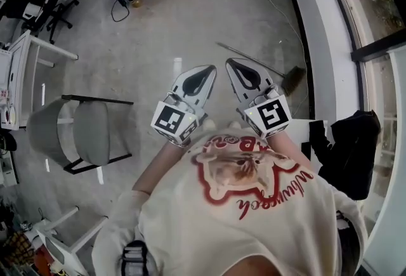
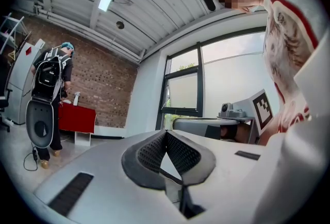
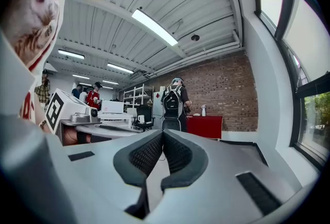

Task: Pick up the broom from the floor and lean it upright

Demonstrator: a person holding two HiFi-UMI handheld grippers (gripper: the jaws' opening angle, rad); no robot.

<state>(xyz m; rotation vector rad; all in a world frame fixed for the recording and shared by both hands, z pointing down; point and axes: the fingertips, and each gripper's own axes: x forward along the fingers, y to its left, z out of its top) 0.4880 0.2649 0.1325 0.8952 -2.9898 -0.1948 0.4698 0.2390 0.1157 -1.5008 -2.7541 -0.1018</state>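
Since both claws are closed and empty, I record the left gripper and right gripper with pads met at the tips and nothing between them. The broom lies flat on the floor beside the window wall, well apart from either claw.

Risk, in my judgement: the thin handle may roll or slip from a pinch, and a grip far from the brush end would let it swing.

Only the head view shows the broom. The gripper views look level at a brick wall and confirm the closure.
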